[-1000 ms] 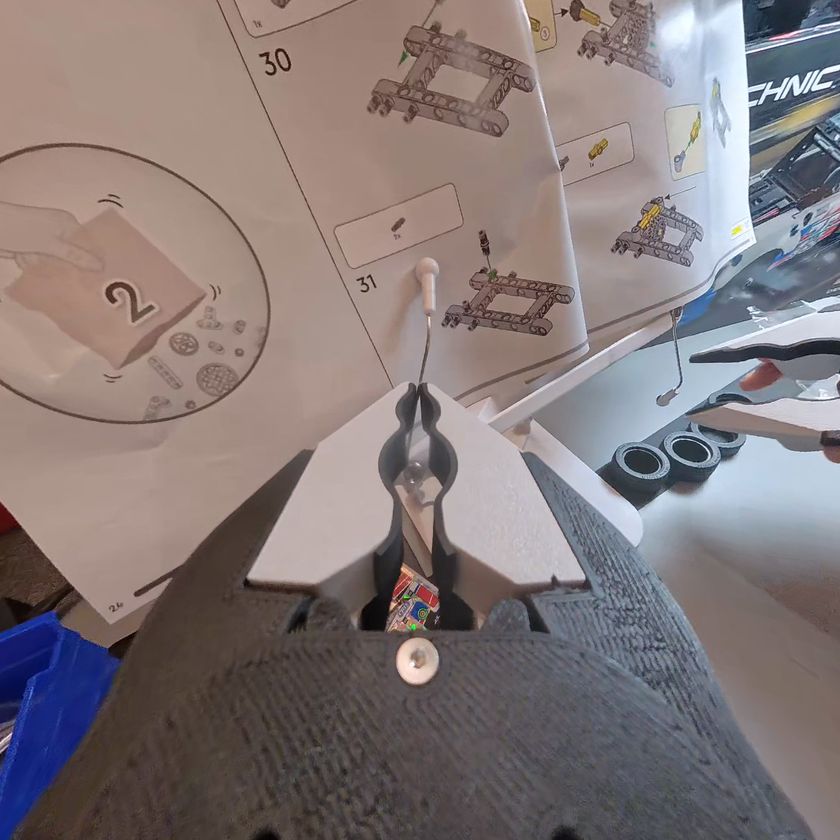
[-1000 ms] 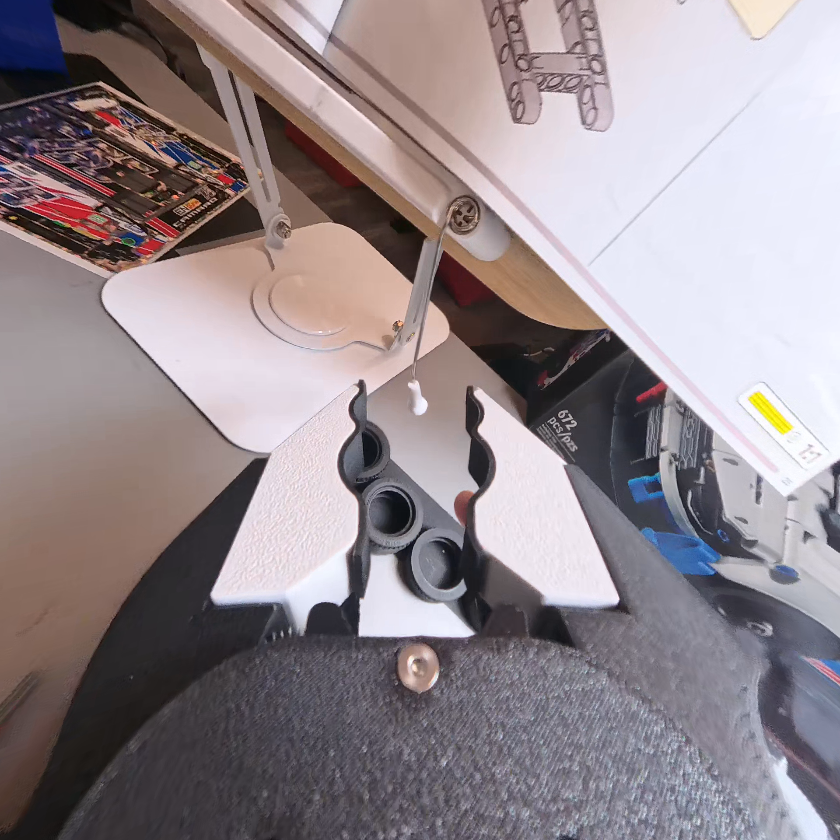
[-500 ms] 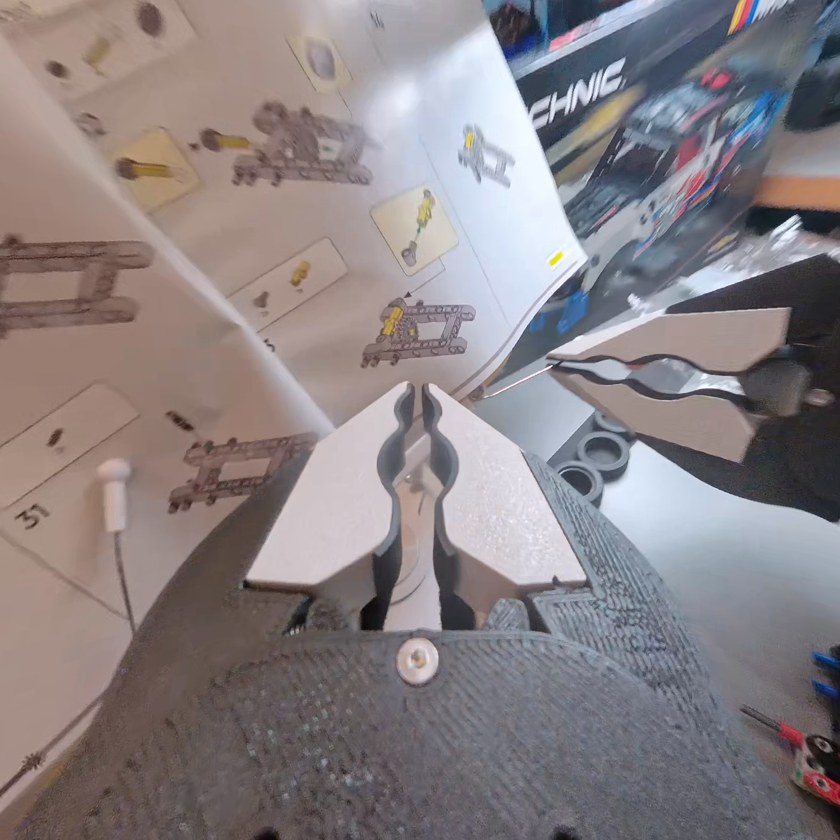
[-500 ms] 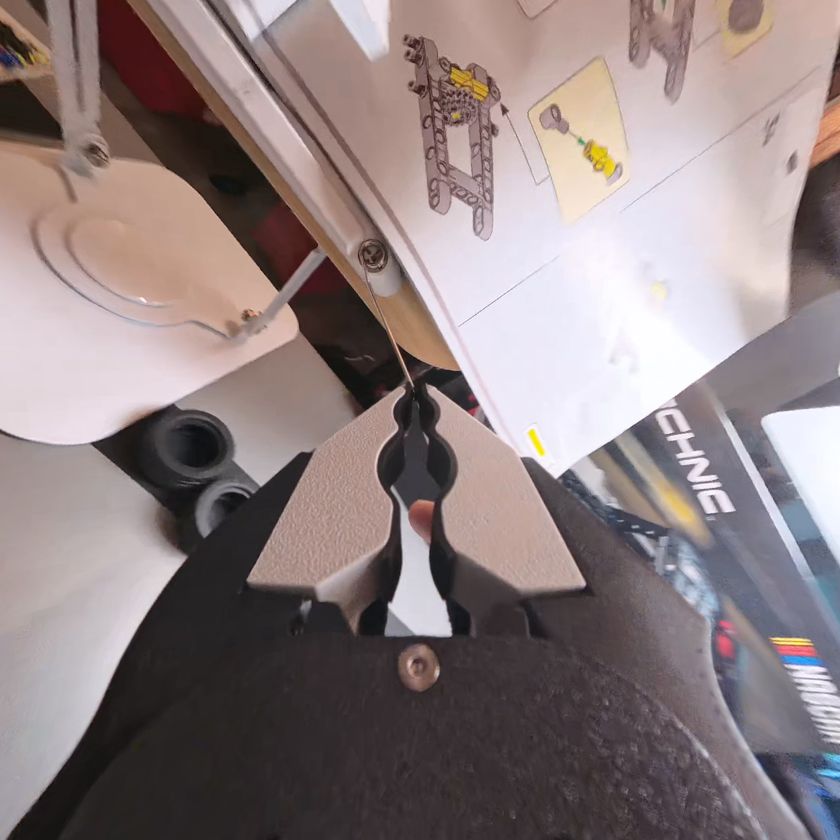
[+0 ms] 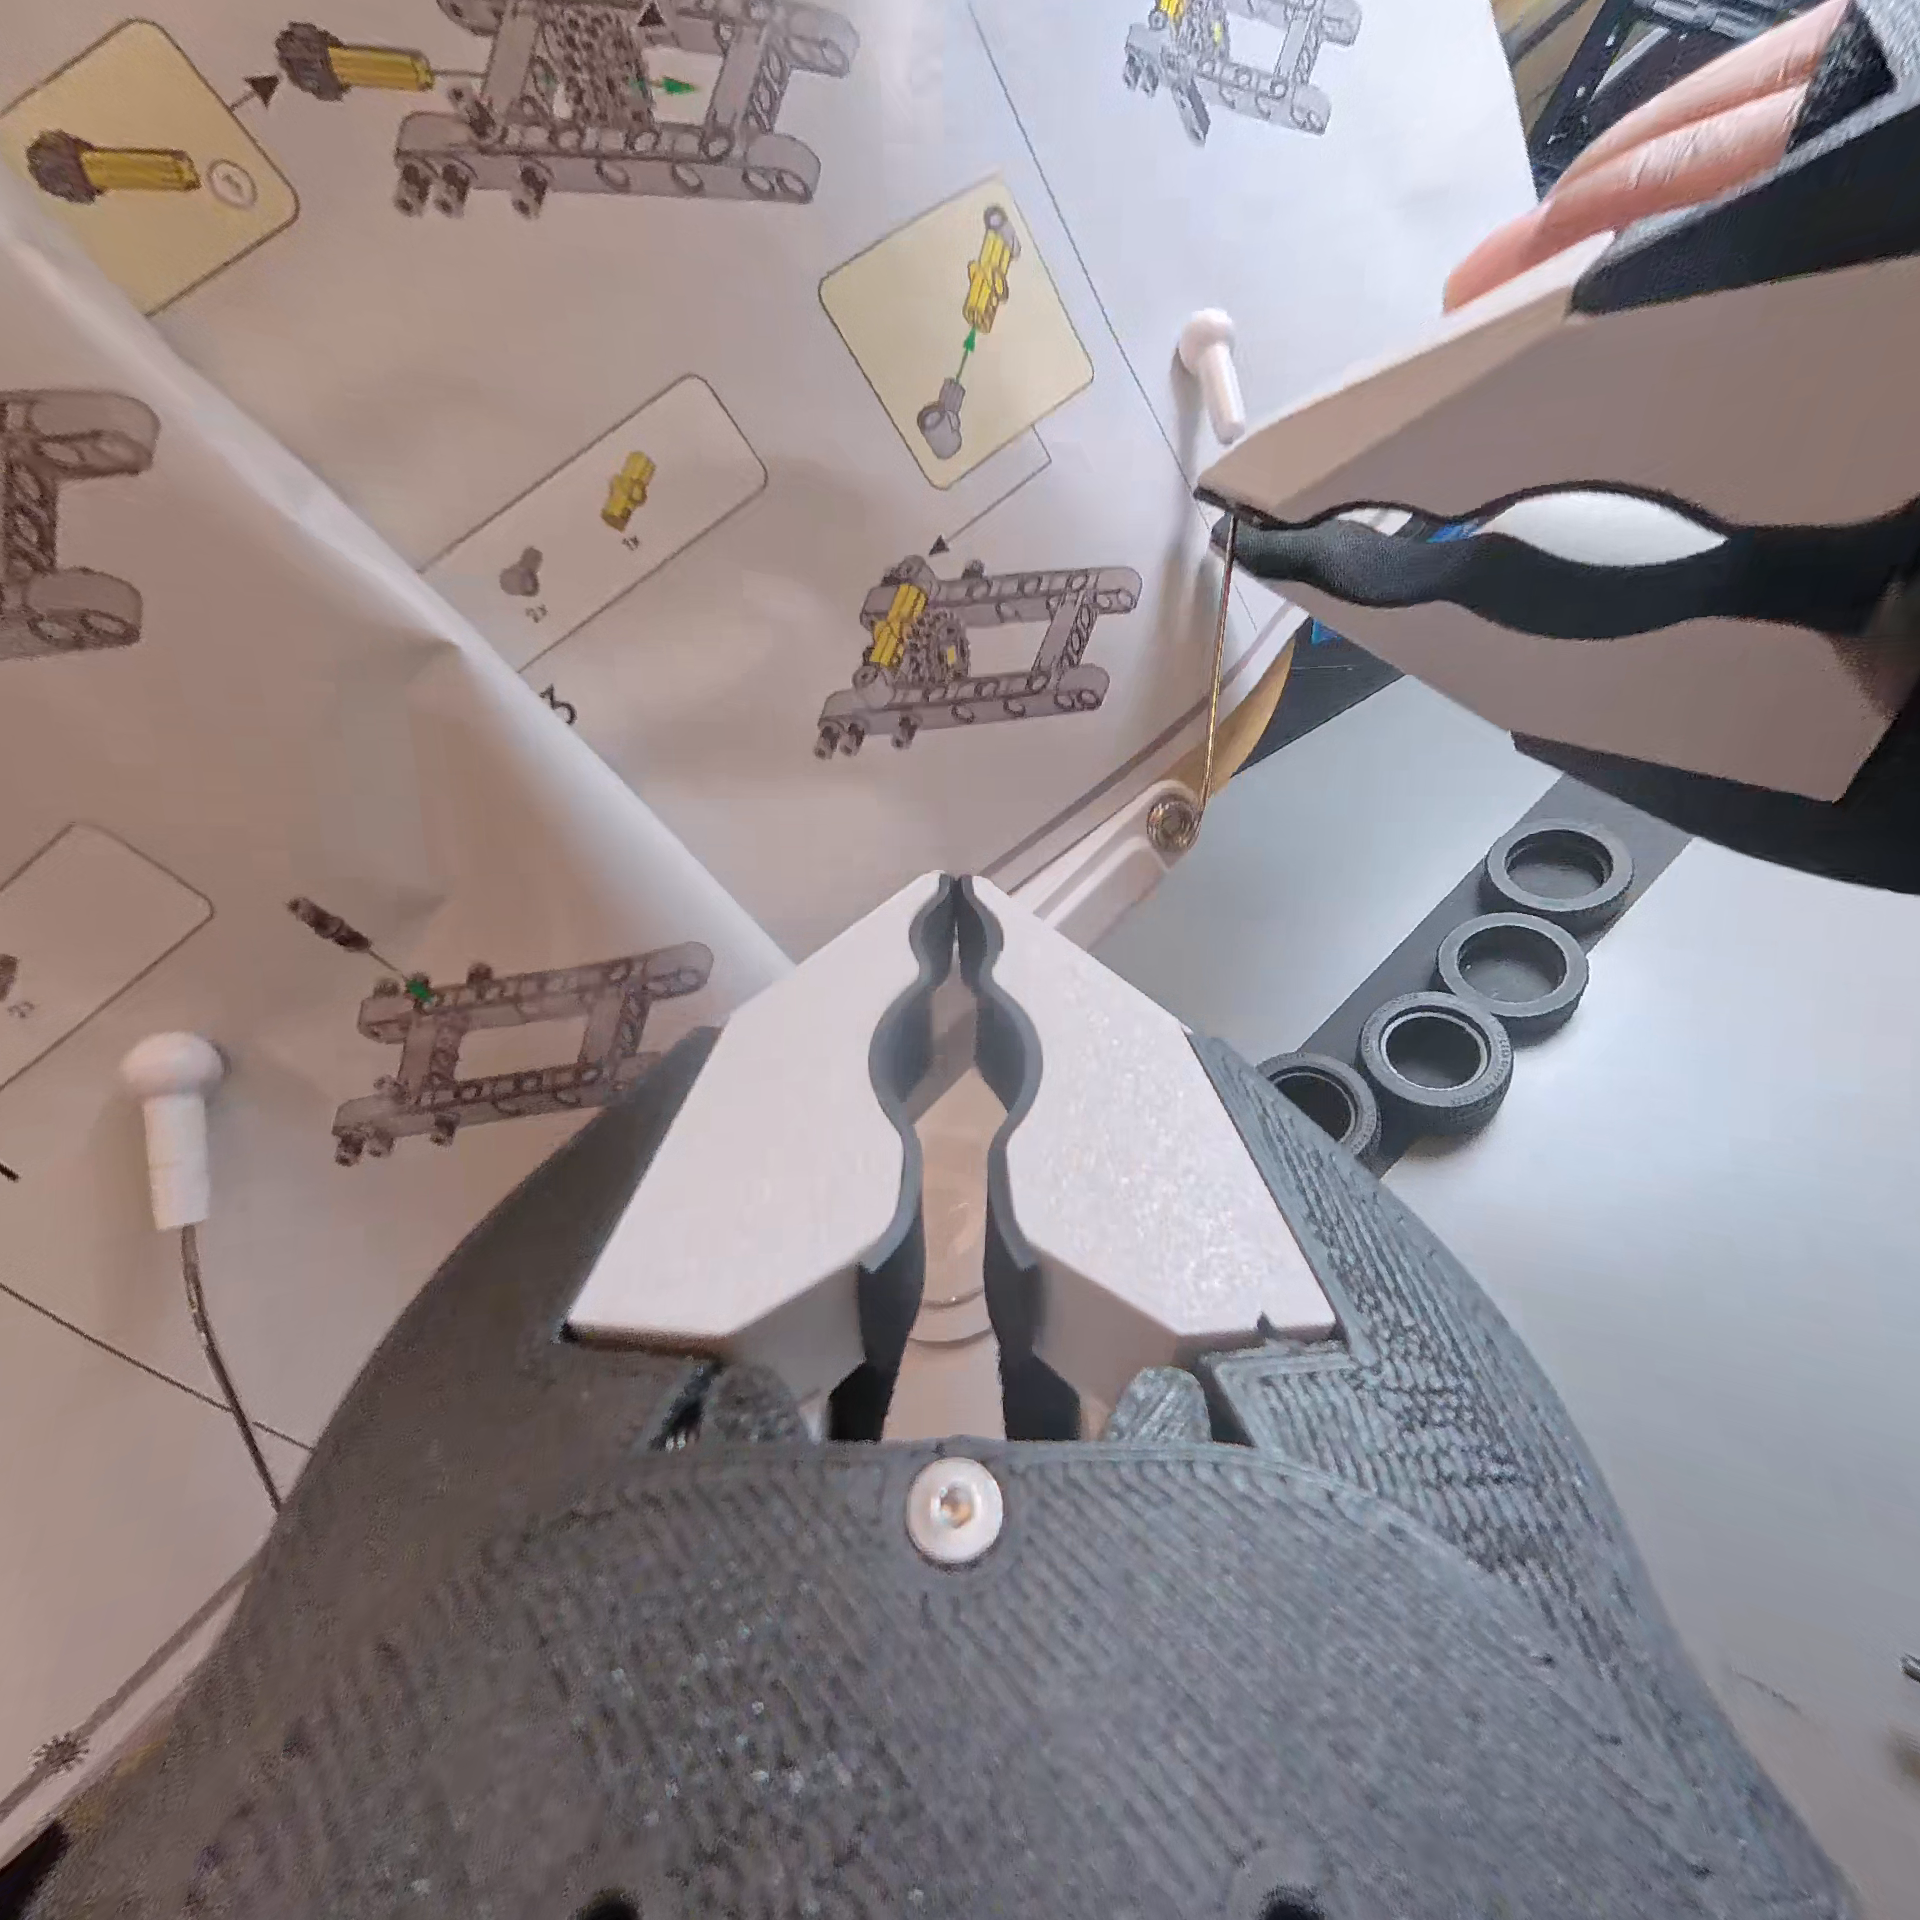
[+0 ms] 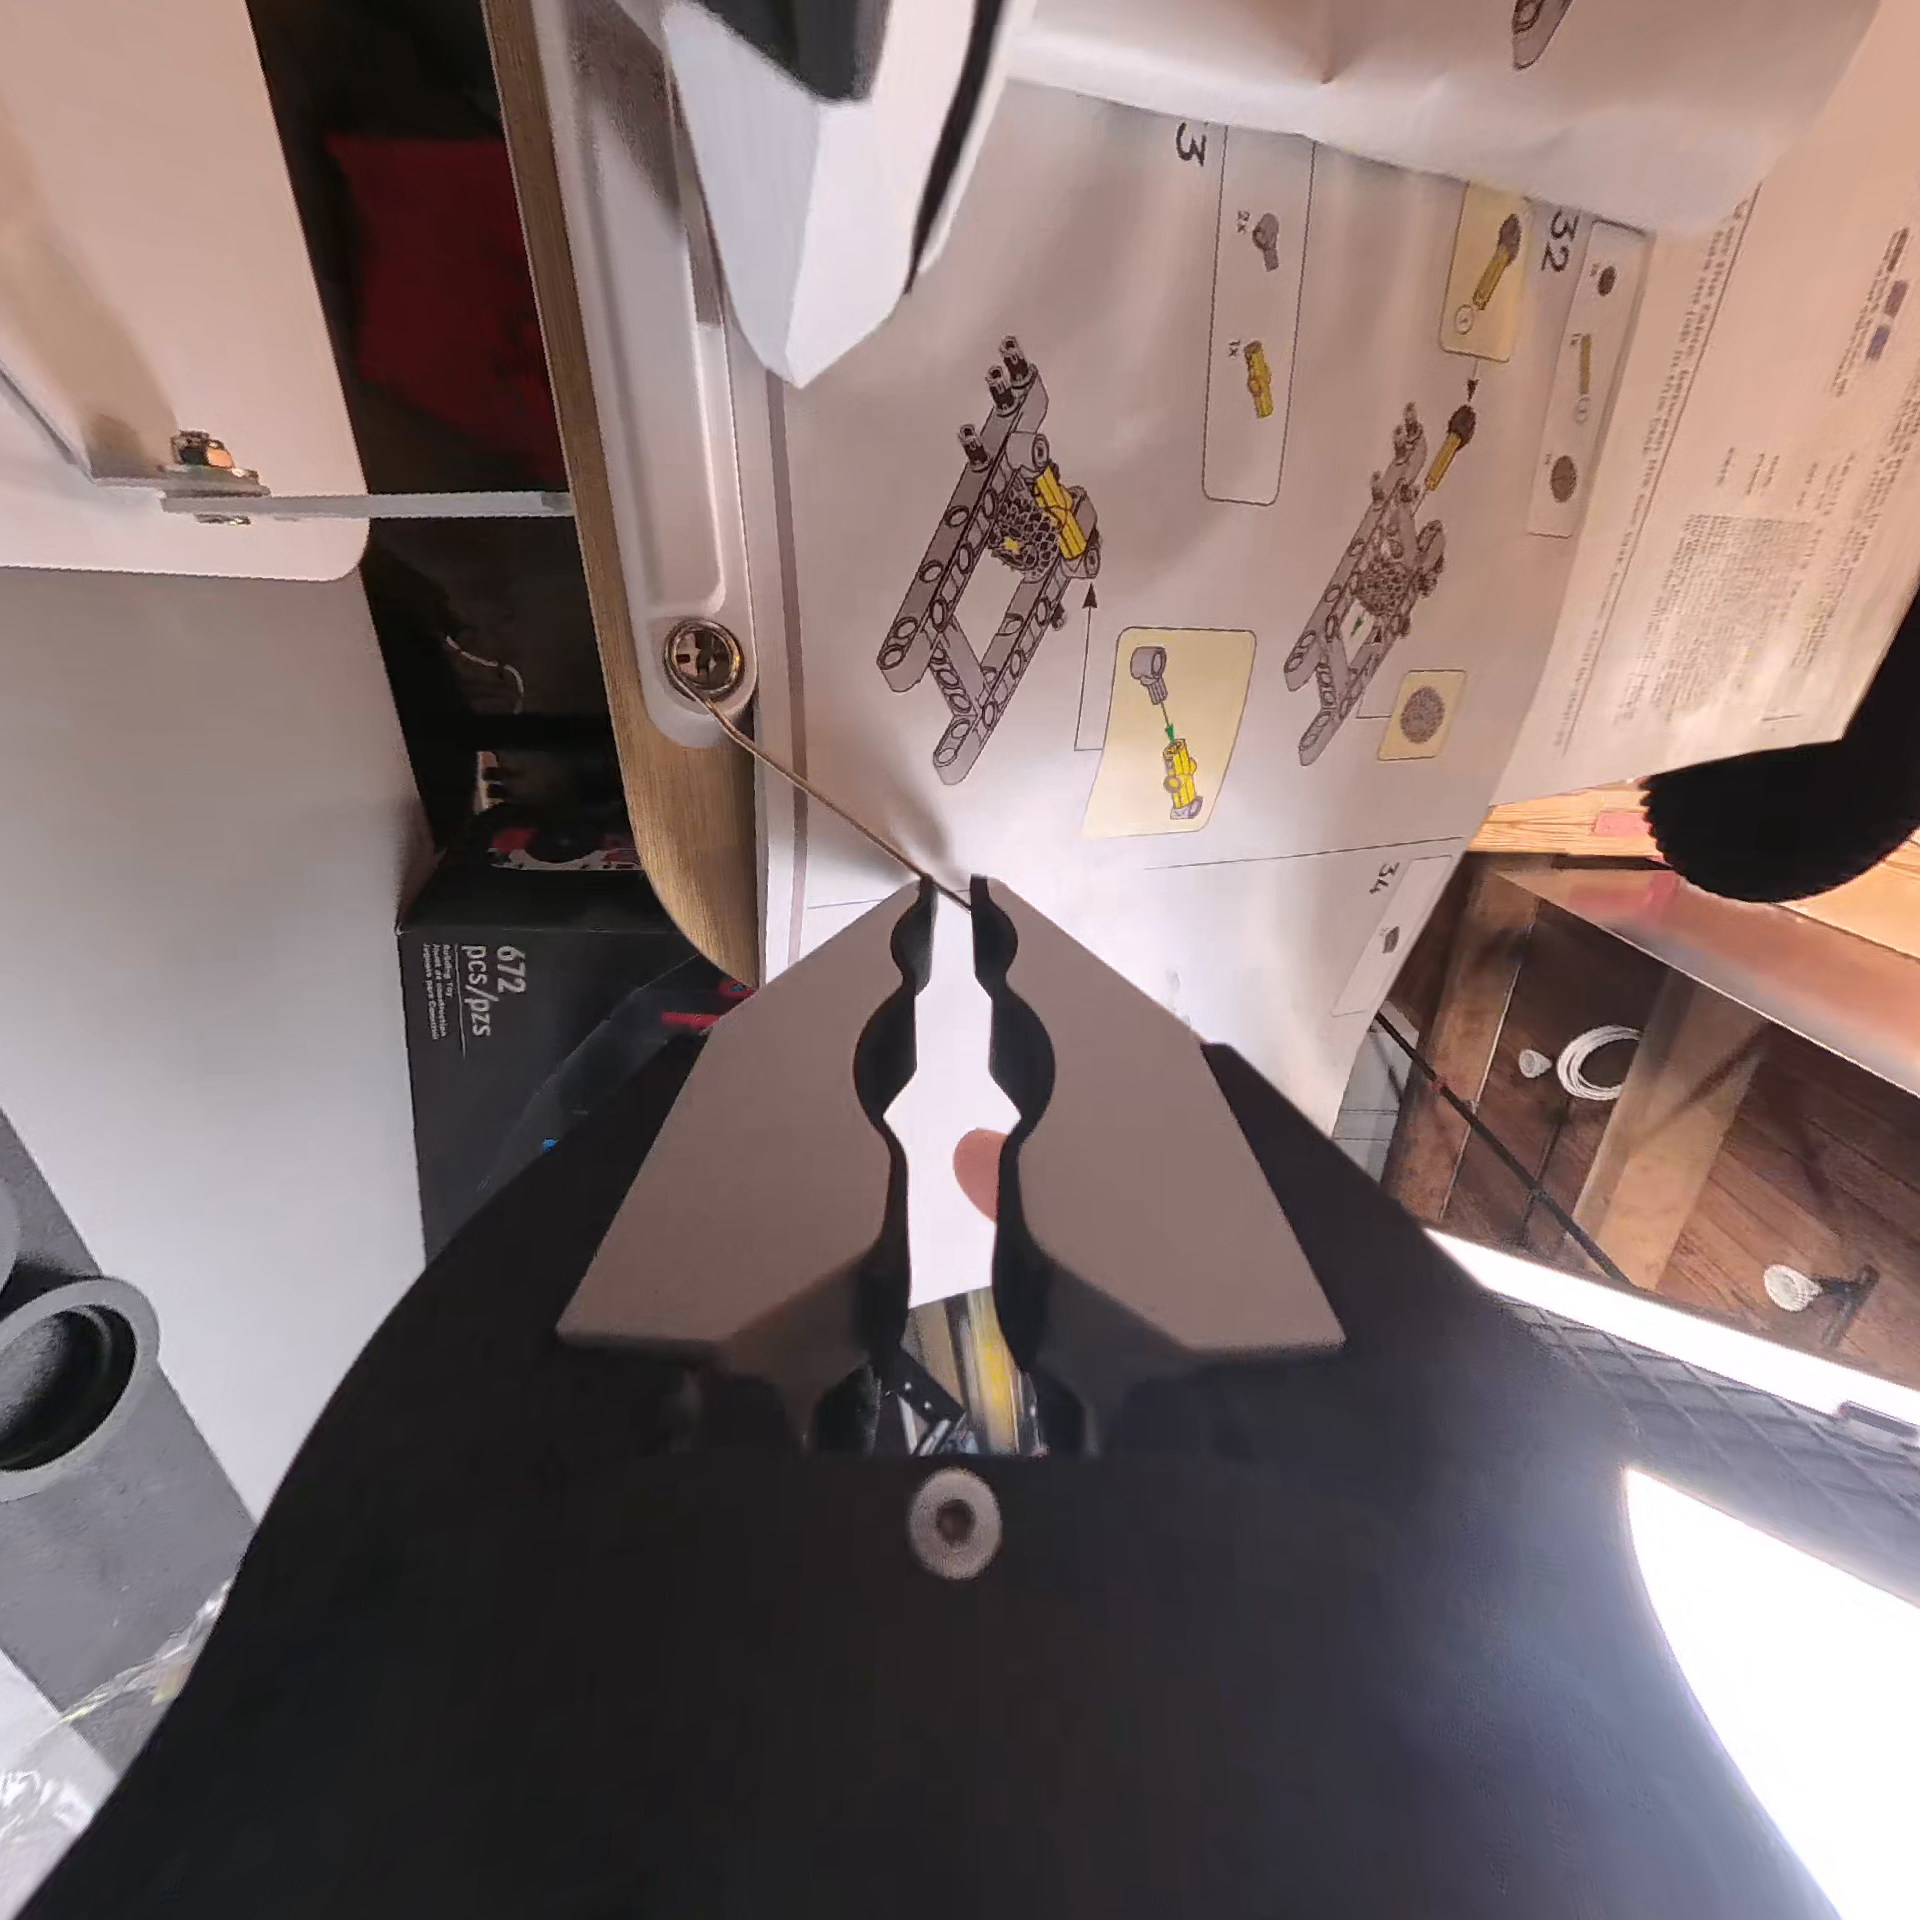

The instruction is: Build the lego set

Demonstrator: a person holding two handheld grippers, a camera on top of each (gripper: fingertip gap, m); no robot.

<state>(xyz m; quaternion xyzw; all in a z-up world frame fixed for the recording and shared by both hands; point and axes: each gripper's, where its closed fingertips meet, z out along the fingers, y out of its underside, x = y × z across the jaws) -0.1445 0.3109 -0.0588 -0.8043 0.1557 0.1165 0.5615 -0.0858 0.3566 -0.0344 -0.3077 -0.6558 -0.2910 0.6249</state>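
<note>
Left wrist view: left tongs (image 5: 961, 902) closed, empty, wavy pads touching. Paper instruction booklet (image 5: 582, 499) fills upper left; four rubber tyres (image 5: 1455, 1023) on table, right. Right wrist view: right tongs (image 6: 948, 894) pinching thin wire page-holder (image 6: 831, 805), centre frame.

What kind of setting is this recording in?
Likely a hobby or workshop table set up for model building: an instruction booklet propped on a book stand, loose black tyres on the grey tabletop, and wooden shelving behind.
</note>
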